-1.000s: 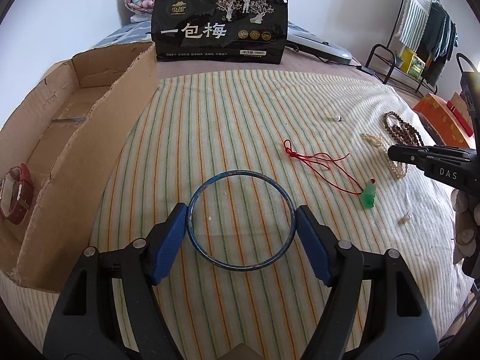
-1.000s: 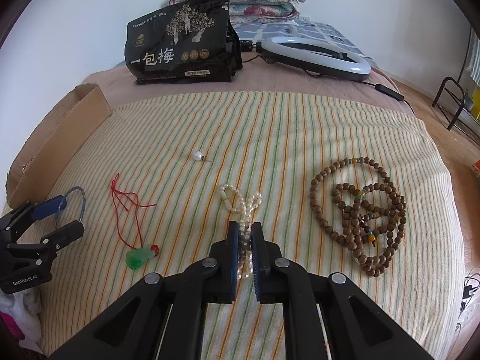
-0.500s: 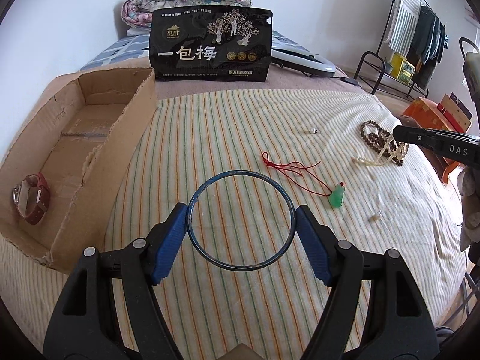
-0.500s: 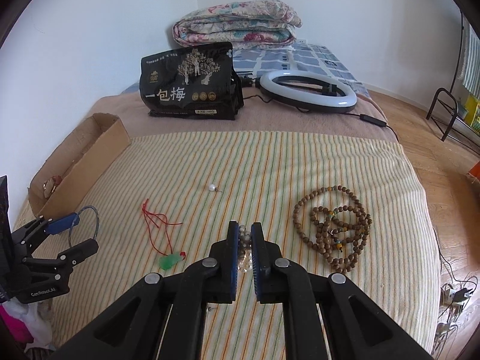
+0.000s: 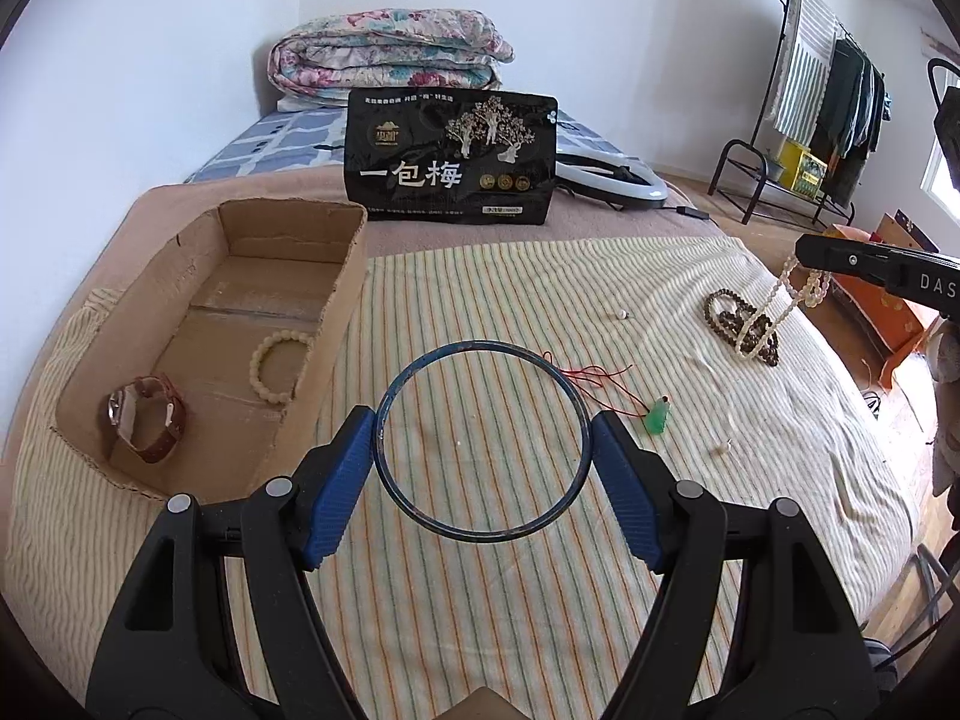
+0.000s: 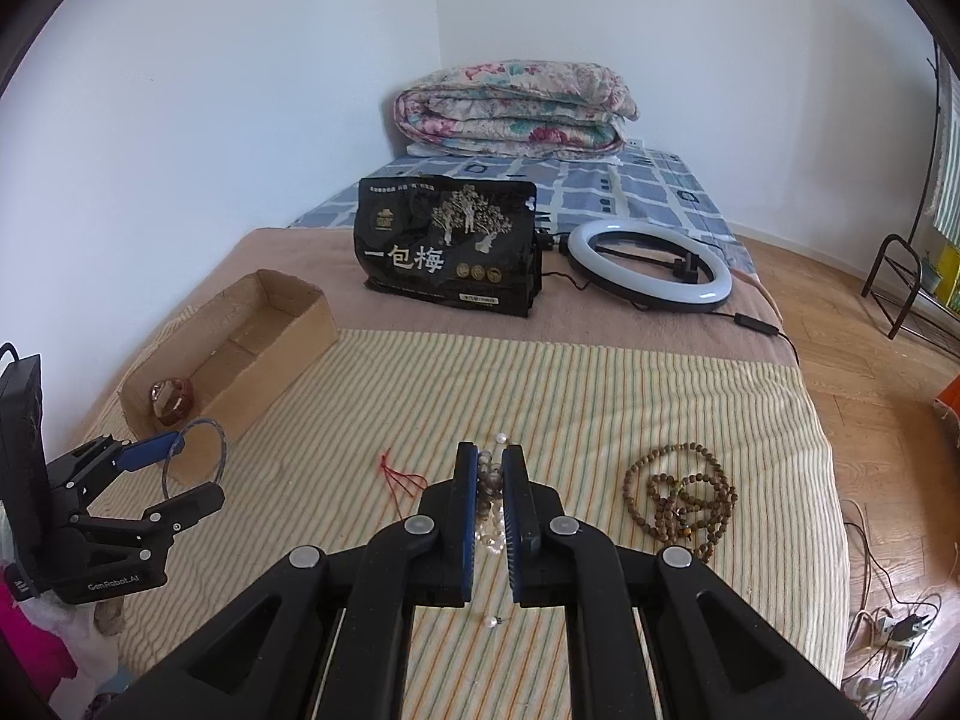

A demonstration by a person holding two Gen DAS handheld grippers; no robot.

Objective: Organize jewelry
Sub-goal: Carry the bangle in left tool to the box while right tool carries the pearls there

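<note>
Two hand-held grippers loaded above bed (image 5: 600, 276). Cardboard box (image 5: 345, 294) at left edge: brown-strap watch (image 5: 147, 420), cream bead bracelet (image 5: 279, 366) inside. Left hand-held gripper (image 5: 483, 441) clamps thin dark-blue bangle (image 5: 480, 354), raised beside box. Right hand-held gripper (image 6: 491, 468) pinches dangling pearl strand (image 5: 774, 312). Brown bead necklace (image 6: 681, 495), red-cord green pendant (image 5: 657, 420) lie on striped cloth.
</note>
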